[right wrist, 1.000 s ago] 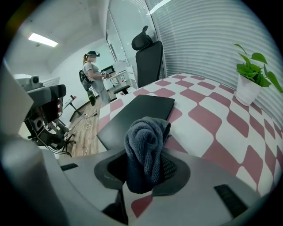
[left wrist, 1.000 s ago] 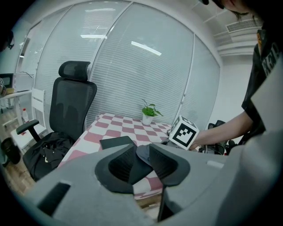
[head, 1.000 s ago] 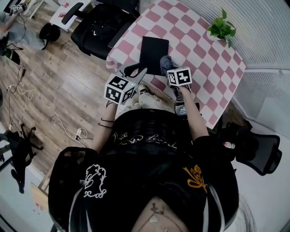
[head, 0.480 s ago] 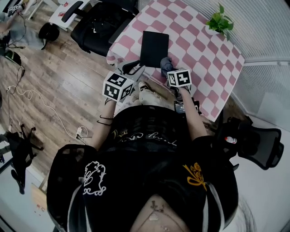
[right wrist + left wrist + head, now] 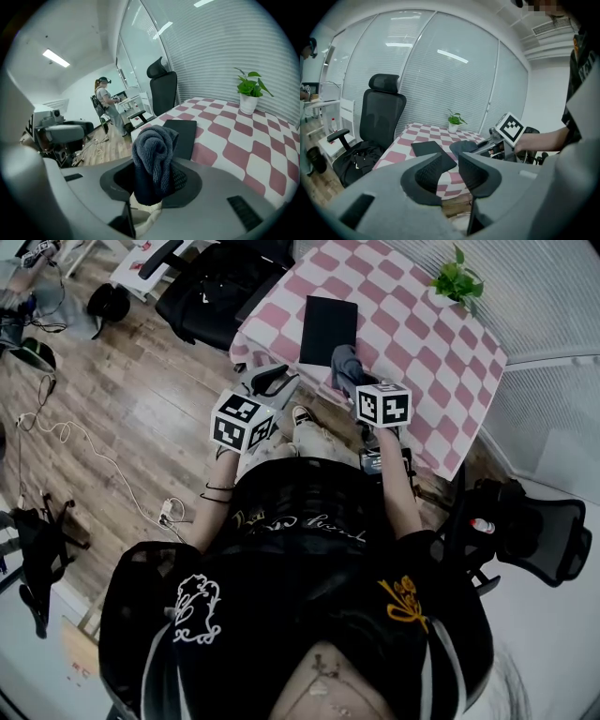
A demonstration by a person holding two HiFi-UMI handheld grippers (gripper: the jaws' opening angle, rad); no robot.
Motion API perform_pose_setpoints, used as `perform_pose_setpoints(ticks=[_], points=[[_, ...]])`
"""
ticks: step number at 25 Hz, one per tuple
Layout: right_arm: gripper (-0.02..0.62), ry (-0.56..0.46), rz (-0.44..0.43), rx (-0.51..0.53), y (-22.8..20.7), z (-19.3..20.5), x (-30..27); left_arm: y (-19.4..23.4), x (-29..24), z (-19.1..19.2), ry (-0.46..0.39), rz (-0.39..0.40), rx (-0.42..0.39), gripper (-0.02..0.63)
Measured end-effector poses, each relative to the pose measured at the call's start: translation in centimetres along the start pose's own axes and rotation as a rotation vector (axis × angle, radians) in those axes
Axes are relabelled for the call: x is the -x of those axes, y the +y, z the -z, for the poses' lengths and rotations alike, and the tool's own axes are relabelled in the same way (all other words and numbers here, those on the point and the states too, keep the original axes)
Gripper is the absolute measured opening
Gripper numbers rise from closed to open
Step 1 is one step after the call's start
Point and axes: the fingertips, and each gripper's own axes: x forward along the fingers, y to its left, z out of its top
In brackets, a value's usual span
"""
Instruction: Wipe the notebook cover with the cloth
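Cloth (image 5: 155,152) sits bunched between the right gripper's (image 5: 154,182) jaws, which pinch it, at the centre of the right gripper view. Just beyond lies the black notebook (image 5: 180,130), flat on the checked table (image 5: 417,329) near its edge, upper middle of the head view. The left gripper (image 5: 450,171) hangs short of the table, jaws spread around nothing (free to steady the notebook). Wiping well likely means lowering the cloth flat onto the cover, then stroking evenly along its length.
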Motion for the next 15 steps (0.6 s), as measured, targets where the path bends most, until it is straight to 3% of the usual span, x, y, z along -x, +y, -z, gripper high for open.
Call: perform_pose_setpoints(ticks=[6, 15], points=[[0.112, -0.052, -0.029, 0.017, 4.6, 0.4, 2.2, -0.7, 3.1, 2.4, -0.011, -0.018, 0.041, 0.118], [0.112, -0.028, -0.051, 0.068, 8.5, 1.7, 2.9, -0.6, 6.5, 4.4, -0.025, -0.057, 0.088, 0.119]])
